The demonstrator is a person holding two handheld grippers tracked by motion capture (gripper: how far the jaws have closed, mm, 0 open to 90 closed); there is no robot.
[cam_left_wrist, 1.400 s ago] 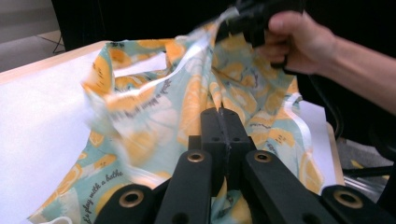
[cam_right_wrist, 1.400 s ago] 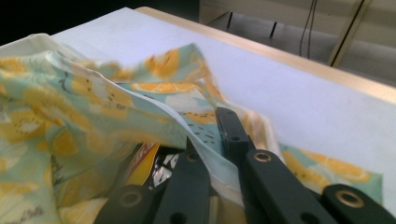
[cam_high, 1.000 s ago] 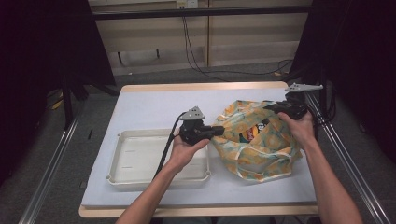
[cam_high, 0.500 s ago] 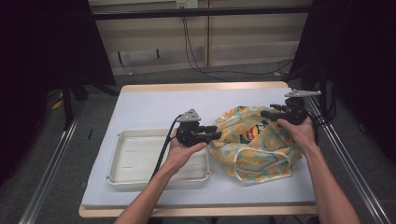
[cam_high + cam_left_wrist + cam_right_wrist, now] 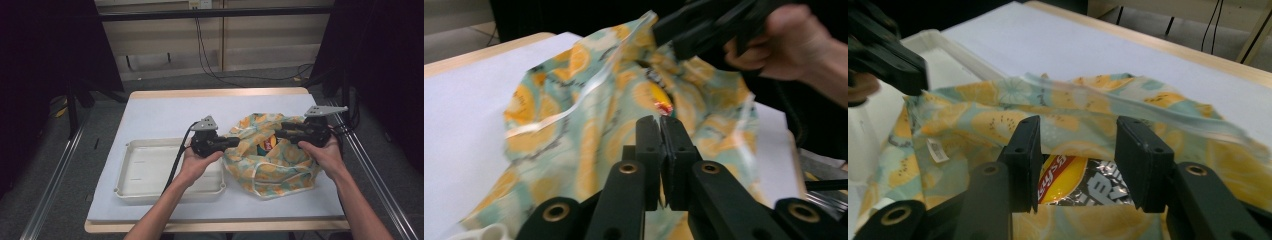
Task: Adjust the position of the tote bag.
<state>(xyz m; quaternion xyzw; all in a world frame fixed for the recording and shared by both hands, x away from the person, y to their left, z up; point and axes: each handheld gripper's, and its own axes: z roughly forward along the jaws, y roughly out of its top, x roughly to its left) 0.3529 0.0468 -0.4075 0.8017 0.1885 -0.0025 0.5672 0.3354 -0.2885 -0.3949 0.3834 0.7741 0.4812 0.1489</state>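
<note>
The bag (image 5: 272, 155) lies on the table (image 5: 165, 112) near its right edge, just beside the tray (image 5: 145, 170), which sits toward the front-left. A snack packet (image 5: 1083, 182) lies inside the bag, visible through the mouth.

Tool state:
1. Left gripper (image 5: 660, 122): jaws pressed together, pinching the bag's left rim.
2. Right gripper (image 5: 1079, 150): jaws spread, poised over the mouth of the bag with the packet between and beyond them. It grips nothing.

The step in hand appears to be opening the bag to take the packet out. To do it well:
1. Keep the left gripper clamped on the rim and hold that rim raised and drawn toward the tray, so the mouth stays wide.
2. Lower the right gripper straight through the opening. Keep both jaws clear of the fabric; a jaw that catches the far rim will close on cloth with the packet.
3. Close on 1 edge of the packet, not its flat face, since foil is likely to slip.
4. Lift slowly and confirm that the bag does not rise with it.
</note>
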